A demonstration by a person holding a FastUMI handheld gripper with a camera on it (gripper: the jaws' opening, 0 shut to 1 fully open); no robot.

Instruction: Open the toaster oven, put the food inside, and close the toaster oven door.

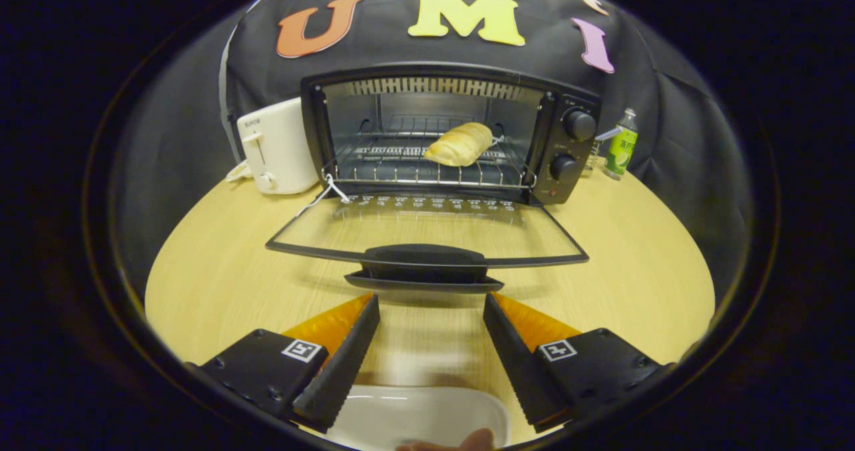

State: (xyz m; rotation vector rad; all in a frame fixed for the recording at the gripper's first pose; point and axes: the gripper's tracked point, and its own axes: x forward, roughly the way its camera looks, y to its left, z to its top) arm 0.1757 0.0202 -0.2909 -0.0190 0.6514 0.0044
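Tool: we see the tool [431,311] spread wide and empty, just short of the door handle [424,264].
Bread: bread roll [459,143] rests on the oven's rack [401,170], already loaded.
Door: door [427,227] lies flat on the desk [220,270]; we judge closing comes next.

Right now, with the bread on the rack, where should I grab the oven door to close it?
Take the door by its handle, the dark bar along the front edge, just ahead of the open gripper. The door lies flat and open, so probably come in from the front, one finger above and one below, then lift.
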